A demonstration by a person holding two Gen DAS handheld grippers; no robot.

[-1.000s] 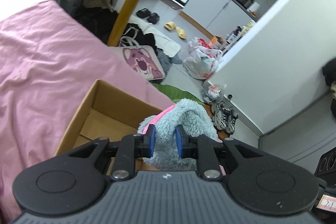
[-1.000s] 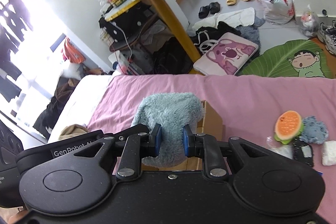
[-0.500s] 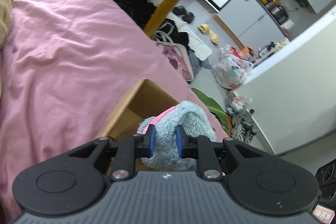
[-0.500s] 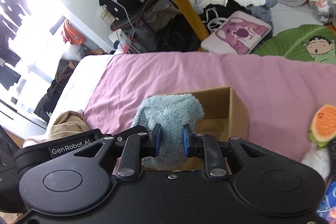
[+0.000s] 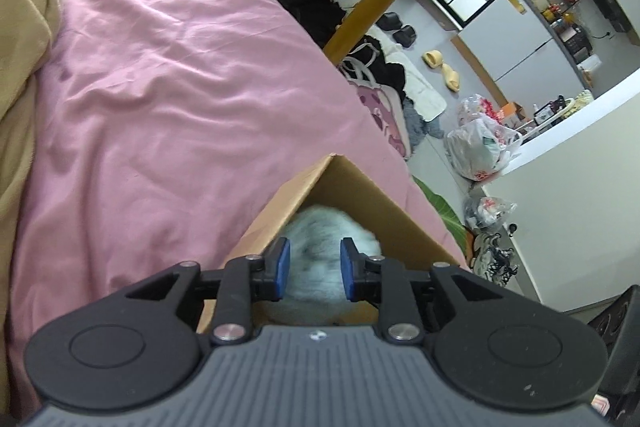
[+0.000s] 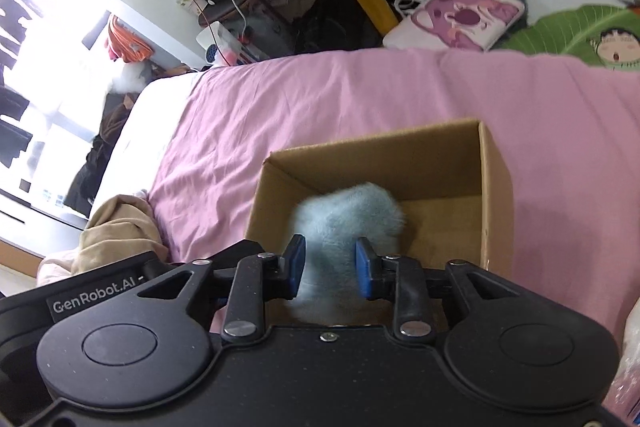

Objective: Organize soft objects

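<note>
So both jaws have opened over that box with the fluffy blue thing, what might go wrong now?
The fluffy blue item looks blurred, likely mid-drop, and fills only the near-left part of the cardboard box; it could bunch up and leave less room. It also sits between both open grippers, left gripper and right gripper, so the fuzz may snag as they lift away.

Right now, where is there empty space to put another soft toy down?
Inside the cardboard box, the bare floor right of the fluffy blue item is free. The pink sheet beyond the box is open too. It is crowded near the tan blanket and where both grippers hover over the box.
</note>
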